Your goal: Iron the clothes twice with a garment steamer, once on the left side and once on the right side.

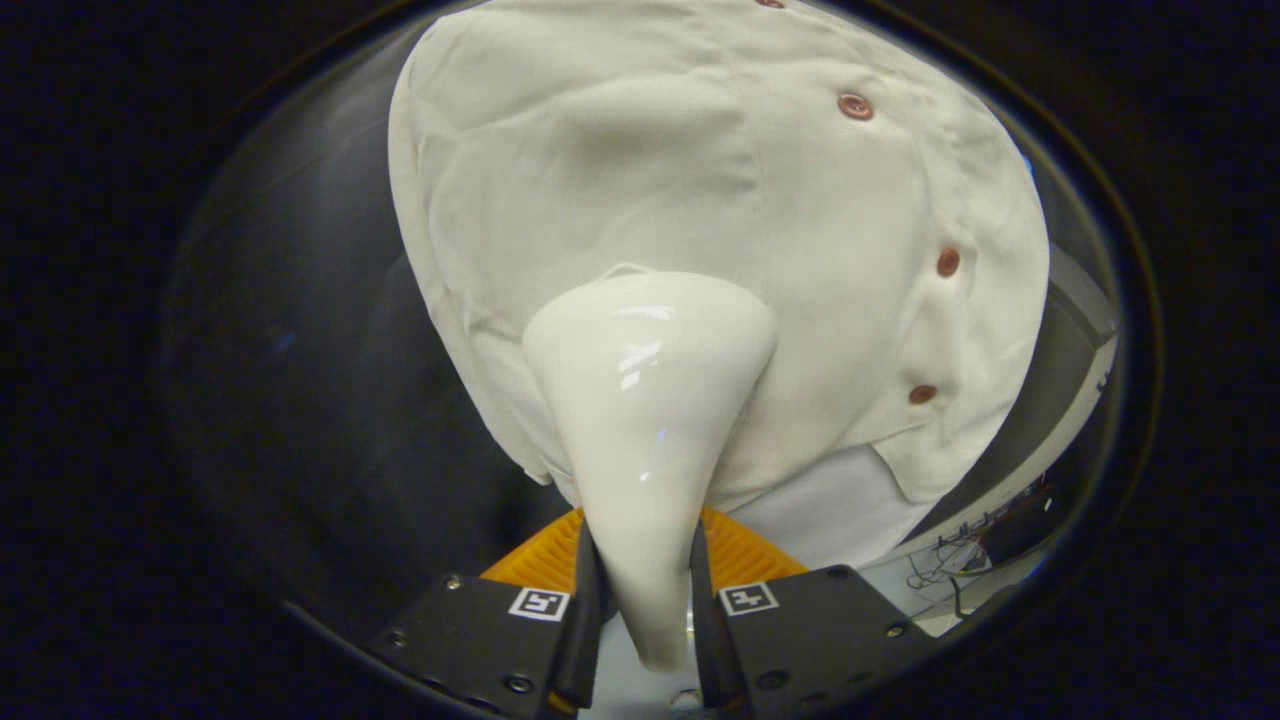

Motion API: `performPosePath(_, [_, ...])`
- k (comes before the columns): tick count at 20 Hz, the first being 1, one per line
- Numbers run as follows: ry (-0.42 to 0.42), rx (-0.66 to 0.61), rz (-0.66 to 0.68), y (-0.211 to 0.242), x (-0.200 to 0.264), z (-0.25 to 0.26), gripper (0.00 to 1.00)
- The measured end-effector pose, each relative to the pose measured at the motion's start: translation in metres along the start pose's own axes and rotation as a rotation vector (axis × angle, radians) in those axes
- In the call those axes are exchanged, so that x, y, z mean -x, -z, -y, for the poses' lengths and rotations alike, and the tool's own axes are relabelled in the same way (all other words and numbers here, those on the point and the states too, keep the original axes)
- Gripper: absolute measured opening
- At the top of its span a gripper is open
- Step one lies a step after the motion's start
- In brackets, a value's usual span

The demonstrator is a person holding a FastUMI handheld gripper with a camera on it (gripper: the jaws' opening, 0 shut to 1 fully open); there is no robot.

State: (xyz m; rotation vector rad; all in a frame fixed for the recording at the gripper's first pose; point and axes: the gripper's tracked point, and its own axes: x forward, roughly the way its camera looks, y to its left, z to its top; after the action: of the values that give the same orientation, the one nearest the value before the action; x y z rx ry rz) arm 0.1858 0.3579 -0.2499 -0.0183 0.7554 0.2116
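Gripper (pixel 640 590) fingers clamped on both sides of the garment steamer (pixel 645 400) handle, head pressed against the white shirt (pixel 620 170) just ahead, beside the button (pixel 947 262) row. Steamer's long axis runs straight out along the fingers, wide head pointing into the cloth. Risk: glossy tapered handle could slip or twist in the grip, or the head could snag the fabric and bunch it.

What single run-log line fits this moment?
hand-held gripper: shut on steamer | steamer head: against white shirt | buttons: beside head
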Motion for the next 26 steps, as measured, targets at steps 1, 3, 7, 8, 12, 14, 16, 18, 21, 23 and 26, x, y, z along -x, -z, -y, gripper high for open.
performPosePath(1, [0.000, -0.002, -0.013, 0.005, -0.004, -0.001, 0.40])
performPosePath(3, [0.000, -0.006, -0.035, 0.014, -0.010, -0.001, 0.40])
performPosePath(7, [0.001, -0.010, -0.080, 0.026, -0.014, -0.001, 0.40])
performPosePath(8, [0.005, -0.019, -0.084, 0.029, -0.015, 0.000, 0.40])
performPosePath(12, [0.008, -0.019, -0.109, 0.042, -0.015, 0.003, 0.41])
performPosePath(14, [0.000, -0.022, -0.099, 0.039, -0.012, 0.004, 0.40])
performPosePath(16, [-0.018, -0.021, -0.067, 0.034, -0.003, 0.006, 0.40])
performPosePath(18, [-0.028, -0.009, -0.027, 0.032, 0.017, 0.014, 0.40])
performPosePath(21, [-0.050, 0.026, 0.026, 0.020, 0.046, 0.010, 0.40])
performPosePath(23, [-0.074, 0.060, 0.063, 0.011, 0.064, 0.004, 0.40])
performPosePath(26, [-0.104, 0.104, 0.139, -0.014, 0.104, -0.001, 0.40])
